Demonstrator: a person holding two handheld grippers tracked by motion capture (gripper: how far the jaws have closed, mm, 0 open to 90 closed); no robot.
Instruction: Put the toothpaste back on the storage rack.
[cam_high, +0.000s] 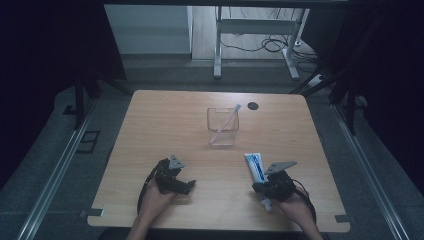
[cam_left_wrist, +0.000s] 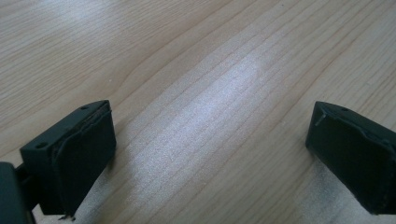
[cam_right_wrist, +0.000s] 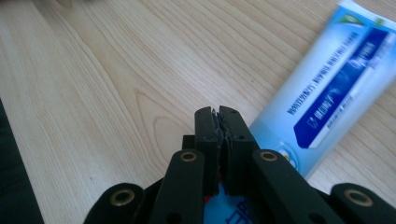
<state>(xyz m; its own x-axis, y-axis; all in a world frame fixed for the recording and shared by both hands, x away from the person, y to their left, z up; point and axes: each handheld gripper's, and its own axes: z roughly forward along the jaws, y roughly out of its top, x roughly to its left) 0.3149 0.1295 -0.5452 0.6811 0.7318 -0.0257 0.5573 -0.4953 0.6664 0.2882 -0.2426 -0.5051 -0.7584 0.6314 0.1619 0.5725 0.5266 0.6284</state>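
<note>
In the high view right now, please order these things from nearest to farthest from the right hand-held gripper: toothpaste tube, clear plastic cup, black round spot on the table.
From the right hand-held gripper:
1. Blue-and-white toothpaste tube, lying at the gripper, toward the table's middle.
2. Clear plastic cup holding a toothbrush, mid-table.
3. Black round spot, near the far edge.

The room is dim and bluish from above, black toward 9 and 3 o'clock. A soft glare streaks the desk (cam_left_wrist: 210, 116) up close. The tube (cam_right_wrist: 327, 88) blurs toward 1 o'clock.
</note>
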